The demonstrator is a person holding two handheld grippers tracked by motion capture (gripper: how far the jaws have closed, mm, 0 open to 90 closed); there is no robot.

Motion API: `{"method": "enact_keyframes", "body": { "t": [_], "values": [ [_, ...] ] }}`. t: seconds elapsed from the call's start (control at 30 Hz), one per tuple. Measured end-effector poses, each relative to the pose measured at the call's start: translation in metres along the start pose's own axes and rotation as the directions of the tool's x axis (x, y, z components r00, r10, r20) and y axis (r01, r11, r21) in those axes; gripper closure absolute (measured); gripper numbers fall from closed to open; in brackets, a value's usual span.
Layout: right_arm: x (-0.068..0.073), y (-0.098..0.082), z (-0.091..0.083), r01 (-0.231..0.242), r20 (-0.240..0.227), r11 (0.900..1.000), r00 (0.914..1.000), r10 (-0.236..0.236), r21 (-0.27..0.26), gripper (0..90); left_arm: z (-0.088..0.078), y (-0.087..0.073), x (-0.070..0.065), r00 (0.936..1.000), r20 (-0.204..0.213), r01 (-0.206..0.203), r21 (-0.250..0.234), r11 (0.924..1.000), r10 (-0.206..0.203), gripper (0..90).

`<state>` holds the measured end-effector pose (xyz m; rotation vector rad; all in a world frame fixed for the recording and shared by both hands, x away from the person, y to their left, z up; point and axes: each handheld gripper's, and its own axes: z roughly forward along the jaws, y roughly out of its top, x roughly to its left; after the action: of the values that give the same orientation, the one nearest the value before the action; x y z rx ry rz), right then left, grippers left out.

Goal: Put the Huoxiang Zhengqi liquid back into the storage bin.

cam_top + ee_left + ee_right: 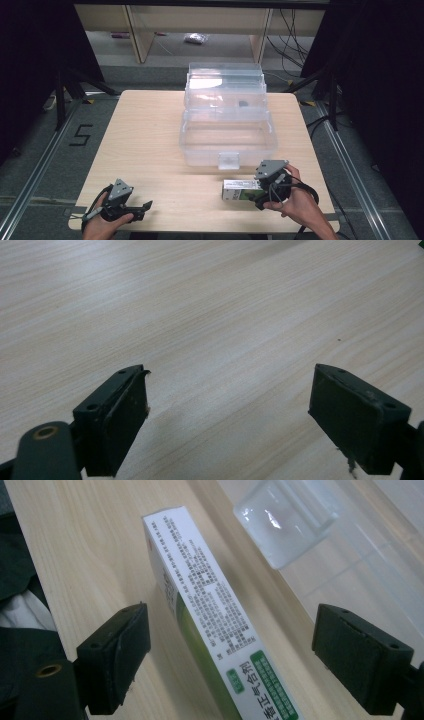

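One box [215, 625] between open fingers [115, 660]

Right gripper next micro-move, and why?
Probably close the right gripper on the white and green carton. Its jaws stand wide open with the carton lying on the table between them, touching neither. The clear plastic box sits open just behind. The left gripper is open over bare wood.

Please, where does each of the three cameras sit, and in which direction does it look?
High view: above the person's side, looking forward and down on the table; both hands and grippers show.
Left gripper view: on the left gripper, facing bare wood; open jaws.
Right gripper view: on the right gripper, facing the box; open jaws.
Shared: box, clear case.
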<state>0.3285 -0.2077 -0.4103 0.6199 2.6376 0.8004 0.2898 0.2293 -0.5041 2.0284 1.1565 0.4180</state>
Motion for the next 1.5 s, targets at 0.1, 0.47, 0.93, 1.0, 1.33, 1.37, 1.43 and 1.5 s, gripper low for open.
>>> {"method": "enact_keyframes", "body": {
  "t": [0.1, 0.47, 0.93, 1.0, 1.33, 1.37, 1.43, 1.5],
  "values": [
    [0.002, 0.005, 0.006, 0.014, -0.034, 0.998, 0.9993, -0.012, 0.059, 17.5, 0.000, 0.000, 0.000, 1.0000, -0.008, -0.003, 0.000, 1.0000, 0.003, 15.1],
    [-0.003, 0.015, 0.023, 0.092, -0.092, 0.988, 0.9925, -0.081, 0.127, 20.4, -0.001, 0.001, 0.000, 0.9998, -0.013, -0.013, 0.015, 0.9998, 0.013, 15.1],
    [-0.008, 0.019, 0.036, 0.131, -0.138, 0.967, 0.9852, -0.102, 0.220, 31.5, -0.001, 0.001, 0.000, 0.9997, -0.011, -0.021, 0.014, 0.9997, 0.021, 15.1],
    [-0.010, 0.020, 0.039, 0.157, -0.165, 0.959, 0.9789, -0.120, 0.235, 33.9, -0.001, 0.001, 0.000, 0.9998, -0.011, -0.019, 0.016, 0.9997, 0.019, 15.1],
    [-0.011, 0.024, 0.045, 0.175, -0.200, 0.938, 0.9727, -0.118, 0.299, 44.3, -0.001, 0.001, 0.000, 0.9998, -0.008, -0.018, 0.016, 0.9997, 0.018, 15.1],
    [-0.011, 0.024, 0.045, 0.191, -0.209, 0.934, 0.9691, -0.130, 0.301, 45.4, -0.001, 0.001, 0.000, 0.9998, -0.006, -0.018, 0.014, 0.9997, 0.018, 15.1],
    [-0.011, 0.025, 0.046, 0.180, -0.212, 0.934, 0.9701, -0.117, 0.309, 46.4, -0.001, 0.001, 0.000, 0.9998, -0.006, -0.020, 0.015, 0.9997, 0.020, 15.1],
    [-0.011, 0.025, 0.048, 0.199, -0.221, 0.928, 0.9662, -0.133, 0.314, 48.0, -0.001, 0.001, 0.000, 0.9998, -0.006, -0.016, 0.015, 0.9998, 0.017, 15.1]
  ]
}}
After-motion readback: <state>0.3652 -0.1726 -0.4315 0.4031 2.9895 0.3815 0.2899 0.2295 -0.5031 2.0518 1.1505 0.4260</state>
